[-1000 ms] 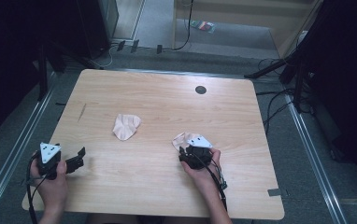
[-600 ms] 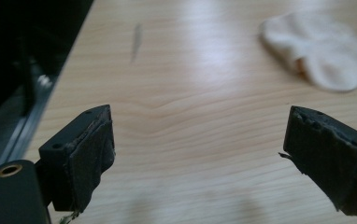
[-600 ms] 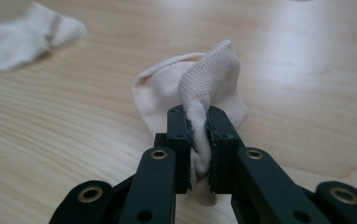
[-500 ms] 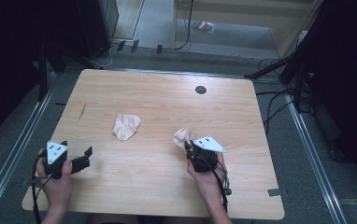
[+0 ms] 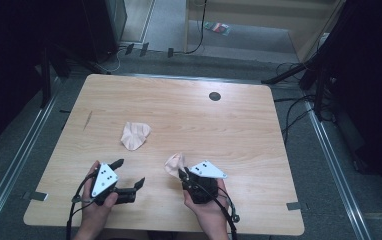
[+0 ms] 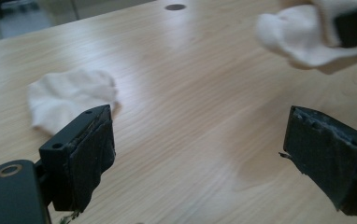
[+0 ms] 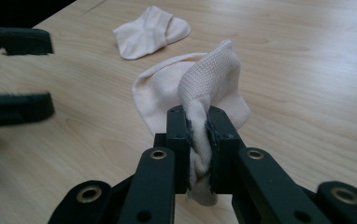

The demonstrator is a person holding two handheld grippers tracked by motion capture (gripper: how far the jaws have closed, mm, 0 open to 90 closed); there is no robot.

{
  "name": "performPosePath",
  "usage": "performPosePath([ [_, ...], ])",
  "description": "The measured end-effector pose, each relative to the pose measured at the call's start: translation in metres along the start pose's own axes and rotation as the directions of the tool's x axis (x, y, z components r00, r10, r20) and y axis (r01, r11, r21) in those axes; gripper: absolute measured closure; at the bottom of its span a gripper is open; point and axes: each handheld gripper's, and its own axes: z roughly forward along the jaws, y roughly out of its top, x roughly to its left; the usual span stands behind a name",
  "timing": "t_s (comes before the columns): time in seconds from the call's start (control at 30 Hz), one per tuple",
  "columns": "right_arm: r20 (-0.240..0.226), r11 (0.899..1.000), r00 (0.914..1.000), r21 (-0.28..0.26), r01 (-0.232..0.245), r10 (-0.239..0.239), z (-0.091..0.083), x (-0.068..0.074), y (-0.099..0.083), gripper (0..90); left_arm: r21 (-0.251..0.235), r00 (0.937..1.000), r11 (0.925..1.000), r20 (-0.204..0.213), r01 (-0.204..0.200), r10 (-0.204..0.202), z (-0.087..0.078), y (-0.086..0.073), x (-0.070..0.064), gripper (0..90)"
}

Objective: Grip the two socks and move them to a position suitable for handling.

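While the right hand-held gripper (image 7: 199,135) is clamped on a pale pink sock (image 7: 204,88), its jaws are seen pressed tight against a bunched fold of the fabric, with the rest of that sock draped forward of the jaws onto the tabletop (image 5: 259,130). In the high view, the held sock (image 5: 174,163) is found just ahead and to the left of the right hand-held gripper (image 5: 183,174), at the near middle of the tabletop. The left hand-held gripper (image 5: 129,172) is observed with its jaws spread wide and nothing between them; it is held low over the wood, well to the left of the right one. A second sock (image 5: 134,135) is noted lying flat and loose on the tabletop, ahead of the left hand-held gripper and apart from both. In the left gripper view this second sock (image 6: 71,98) is recorded just beyond the left jaw, untouched.
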Motion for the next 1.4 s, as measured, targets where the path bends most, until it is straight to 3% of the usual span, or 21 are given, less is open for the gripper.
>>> performPosePath([
  [0.07, -0.015, 1.000, 0.9999, 0.011, -0.002, 0.003, 0.001, 0.004, 0.000, 82.2, -0.009, 0.9985, 0.9987, 0.022, -0.051, 0.051, 0.003, 0.001, -0.009, 14.6],
  [0.13, -0.020, 1.000, 0.9998, 0.018, 0.009, -0.009, 0.002, 0.010, 0.000, 82.1, -0.030, 0.9918, 0.9947, 0.079, -0.099, 0.101, 0.005, 0.001, -0.018, 14.1],
  [0.2, -0.029, 1.000, 0.9995, 0.022, 0.014, -0.013, 0.002, 0.013, 0.000, 82.0, -0.042, 0.9861, 0.9920, 0.112, -0.119, 0.123, 0.007, 0.002, -0.023, 14.0],
  [0.33, -0.049, 0.999, 0.9984, 0.034, 0.030, -0.029, 0.002, 0.022, 0.001, 81.8, -0.063, 0.9823, 0.9897, 0.129, -0.129, 0.136, 0.010, 0.003, -0.028, 15.5],
  [0.43, -0.065, 0.999, 0.9975, 0.042, 0.033, -0.030, 0.001, 0.025, 0.002, 81.5, -0.069, 0.9807, 0.9876, 0.126, -0.141, 0.149, 0.010, 0.002, -0.030, 19.6],
  [0.47, -0.068, 0.999, 0.9973, 0.046, 0.030, -0.027, 0.000, 0.026, 0.003, 81.5, -0.079, 0.9784, 0.9832, 0.113, -0.165, 0.173, 0.010, 0.002, -0.031, 20.3],
  [0.57, -0.059, 0.997, 0.9973, 0.055, 0.047, -0.043, 0.000, 0.028, 0.004, 81.3, -0.099, 0.9772, 0.9792, 0.101, -0.177, 0.187, 0.009, 0.003, -0.033, 20.7],
  [0.6, -0.054, 0.997, 0.9975, 0.057, 0.048, -0.045, 0.000, 0.028, 0.004, 81.2, -0.121, 0.9710, 0.9715, 0.101, -0.204, 0.217, 0.006, 0.004, -0.036, 21.1],
  [0.67, -0.059, 0.997, 0.9974, 0.061, 0.045, -0.041, 0.000, 0.029, 0.004, 81.2, -0.131, 0.9637, 0.9639, 0.104, -0.232, 0.246, 0.005, 0.005, -0.039, 21.8],
  [0.77, -0.065, 0.997, 0.9969, 0.060, 0.049, -0.045, 0.000, 0.030, 0.004, 81.0, -0.131, 0.9580, 0.9575, 0.096, -0.257, 0.270, 0.006, 0.004, -0.043, 23.6],
  [0.83, -0.080, 0.996, 0.9956, 0.066, 0.055, -0.049, -0.001, 0.033, 0.005, 80.7, -0.126, 0.9485, 0.9467, 0.077, -0.296, 0.307, 0.008, 0.002, -0.046, 23.9],
  [0.93, -0.102, 0.996, 0.9937, 0.072, 0.055, -0.048, -0.002, 0.036, 0.006, 80.5, -0.127, 0.9419, 0.9380, 0.054, -0.323, 0.331, 0.008, 0.001, -0.047, 26.8],
  [1.0, -0.110, 0.996, 0.9930, 0.076, 0.051, -0.043, -0.002, 0.036, 0.006, 80.3, -0.127, 0.9359, 0.9305, 0.035, -0.344, 0.350, 0.008, 0.001, -0.047, 32.9],
  [1.07, -0.123, 0.996, 0.9919, 0.078, 0.041, -0.032, -0.002, 0.035, 0.007, 79.6, -0.121, 0.9283, 0.9216, 0.002, -0.369, 0.372, 0.007, 0.000, -0.048, 46.5],
  [1.17, -0.132, 0.997, 0.9911, 0.076, 0.030, -0.020, -0.003, 0.035, 0.007, 79.1, -0.109, 0.9224, 0.9169, -0.001, -0.384, 0.386, 0.007, -0.001, -0.048, 60.2],
  [1.27, -0.138, 0.997, 0.9903, 0.073, 0.022, -0.012, -0.003, 0.034, 0.008, 78.5, -0.101, 0.9180, 0.9146, 0.026, -0.391, 0.396, 0.007, -0.001, -0.049, 75.5],
  [1.3, -0.140, 0.997, 0.9901, 0.072, 0.023, -0.013, -0.003, 0.034, 0.008, 77.6, -0.096, 0.9184, 0.9162, 0.037, -0.389, 0.394, 0.007, -0.001, -0.049, 82.4],
  [1.4, -0.137, 0.998, 0.9905, 0.059, 0.018, -0.010, -0.003, 0.032, 0.008, 70.6, -0.078, 0.9298, 0.9328, 0.086, -0.352, 0.358, 0.008, 0.001, -0.046, 86.4],
])
